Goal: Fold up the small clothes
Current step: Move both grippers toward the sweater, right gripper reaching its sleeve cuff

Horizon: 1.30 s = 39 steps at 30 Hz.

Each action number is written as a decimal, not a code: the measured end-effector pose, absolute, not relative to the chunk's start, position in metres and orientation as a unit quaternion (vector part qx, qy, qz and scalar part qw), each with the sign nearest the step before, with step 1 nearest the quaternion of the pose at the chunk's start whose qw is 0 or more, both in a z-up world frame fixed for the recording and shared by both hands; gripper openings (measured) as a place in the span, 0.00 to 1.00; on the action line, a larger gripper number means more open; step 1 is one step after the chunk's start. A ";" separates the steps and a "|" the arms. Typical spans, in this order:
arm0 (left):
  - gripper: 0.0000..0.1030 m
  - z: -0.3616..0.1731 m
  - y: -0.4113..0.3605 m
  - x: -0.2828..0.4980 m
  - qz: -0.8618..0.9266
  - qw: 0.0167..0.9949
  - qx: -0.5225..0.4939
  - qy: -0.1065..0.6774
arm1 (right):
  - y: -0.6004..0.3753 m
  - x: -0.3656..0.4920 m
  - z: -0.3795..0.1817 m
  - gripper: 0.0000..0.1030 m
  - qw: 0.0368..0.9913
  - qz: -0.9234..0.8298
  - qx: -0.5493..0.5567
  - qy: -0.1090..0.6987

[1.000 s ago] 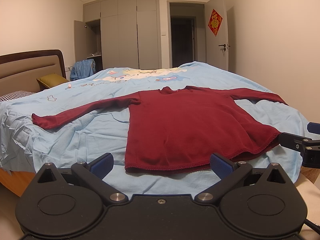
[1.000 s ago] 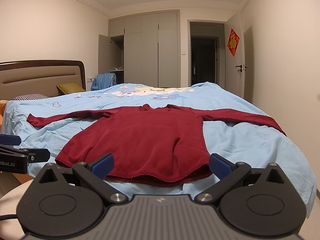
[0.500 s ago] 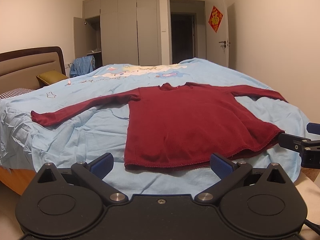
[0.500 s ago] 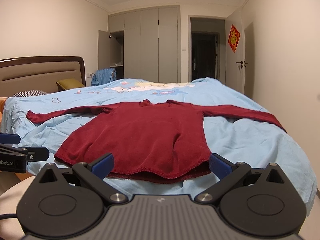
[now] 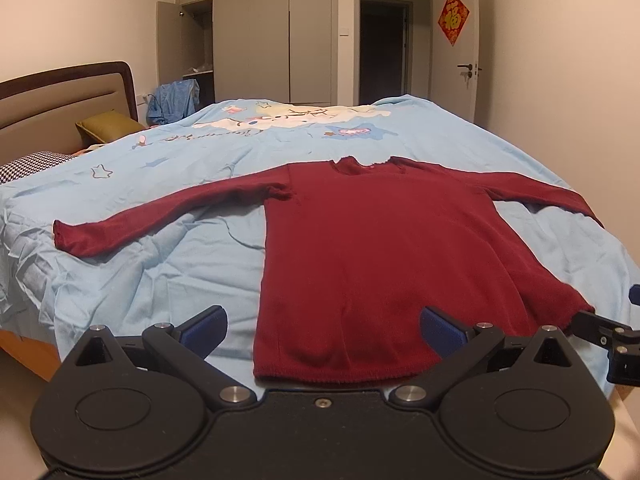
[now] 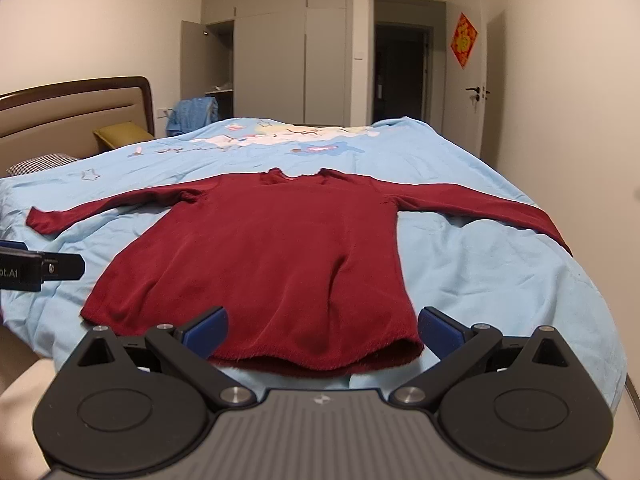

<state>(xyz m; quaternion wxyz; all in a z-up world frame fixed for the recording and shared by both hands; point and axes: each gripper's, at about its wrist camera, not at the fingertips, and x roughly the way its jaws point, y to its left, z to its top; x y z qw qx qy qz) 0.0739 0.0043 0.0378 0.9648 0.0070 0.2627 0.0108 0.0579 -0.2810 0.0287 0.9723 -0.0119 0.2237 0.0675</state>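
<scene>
Partly hidden, sweater [image 5: 372,248] hem behind left gripper [image 5: 322,330].

Fuzzy matt knit sweater [image 5: 380,248] on creased cotton bedsheet [image 5: 160,264]

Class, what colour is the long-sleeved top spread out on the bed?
Dark red, all over; the top shows best in the right wrist view.

Blue bedsheet [image 5: 168,248], olive pillow [image 5: 106,126], grey wardrobe [image 6: 288,48], open door [image 5: 466,68]
</scene>
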 end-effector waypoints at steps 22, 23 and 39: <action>0.99 0.034 -0.014 0.229 -0.001 0.956 0.012 0.292 | -0.326 0.200 0.024 1.00 0.961 0.032 0.032 0.273; 0.99 0.033 -0.014 0.236 -0.002 0.956 0.011 0.293 | -0.329 0.207 0.024 1.00 0.961 0.027 0.031 0.274; 0.99 0.004 -0.048 0.356 -0.005 0.958 -0.006 0.288 | -0.376 0.304 0.008 1.00 0.957 -0.032 0.018 0.287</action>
